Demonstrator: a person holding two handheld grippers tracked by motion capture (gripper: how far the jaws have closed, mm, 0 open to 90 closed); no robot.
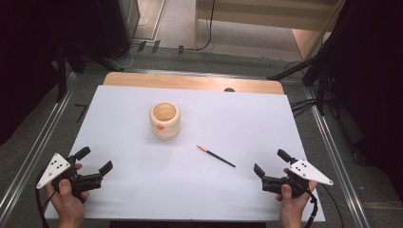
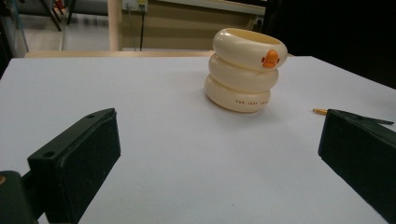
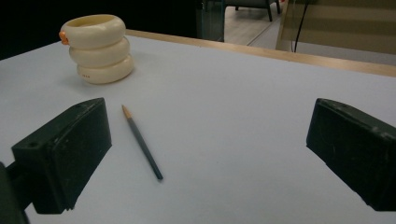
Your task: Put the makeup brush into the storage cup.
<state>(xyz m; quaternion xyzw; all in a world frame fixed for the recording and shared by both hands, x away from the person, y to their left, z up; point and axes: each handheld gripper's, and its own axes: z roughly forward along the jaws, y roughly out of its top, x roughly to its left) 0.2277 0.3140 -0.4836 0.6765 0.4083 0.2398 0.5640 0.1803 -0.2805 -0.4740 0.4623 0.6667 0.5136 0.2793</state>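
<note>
A cream ringed cup (image 1: 165,120) with a small orange beak stands upright on the white table sheet (image 1: 142,190), back of centre. A dark pencil (image 1: 216,156) lies flat to its right and nearer me. My left gripper (image 1: 94,160) rests open at the front left, held by a hand; its view looks at the cup (image 2: 243,70) and the pencil tip (image 2: 320,111). At the front right my right gripper (image 1: 272,163) is open too, with the pencil (image 3: 142,141) lying just ahead of its left jaw and the cup (image 3: 97,48) farther off.
The sheet covers a wooden table whose bare edge (image 1: 190,82) shows at the back. Metal rails (image 1: 43,137) run along both sides on the floor. Dark stands and cables (image 1: 313,71) sit beyond the back right corner.
</note>
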